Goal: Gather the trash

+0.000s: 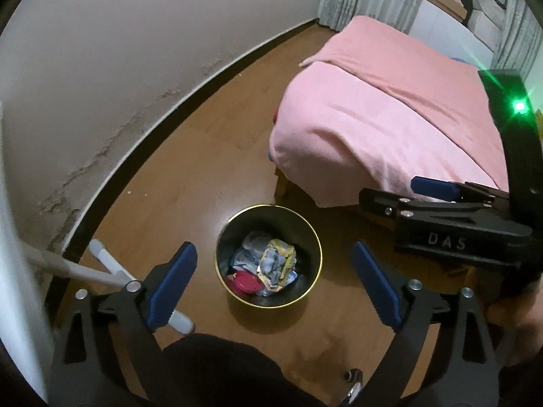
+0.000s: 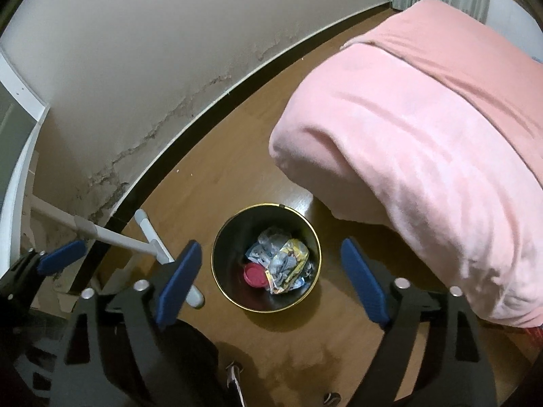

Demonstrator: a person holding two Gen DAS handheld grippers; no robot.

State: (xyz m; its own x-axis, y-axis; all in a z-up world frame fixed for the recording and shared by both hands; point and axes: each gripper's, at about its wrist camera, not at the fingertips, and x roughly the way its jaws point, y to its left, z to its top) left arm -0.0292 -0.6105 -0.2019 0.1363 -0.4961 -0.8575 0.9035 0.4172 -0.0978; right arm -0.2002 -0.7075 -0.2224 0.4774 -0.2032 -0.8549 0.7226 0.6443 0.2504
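A brown wooden floor [image 1: 203, 142] carries everything. In its middle stands a black wastebasket with a gold rim [image 1: 220, 237], holding crumpled wrappers [image 1: 276, 261] and a red lid [image 1: 246, 283]. A white floor-mop head [image 1: 112, 261] lies to the left near the baseboard. The bed under a pink blanket [image 1: 390, 118] stands far right

The letters "DAS" stand in pale raised capitals on the black body of the right hand-held gripper [image 1: 387, 200], seen from the left wrist.
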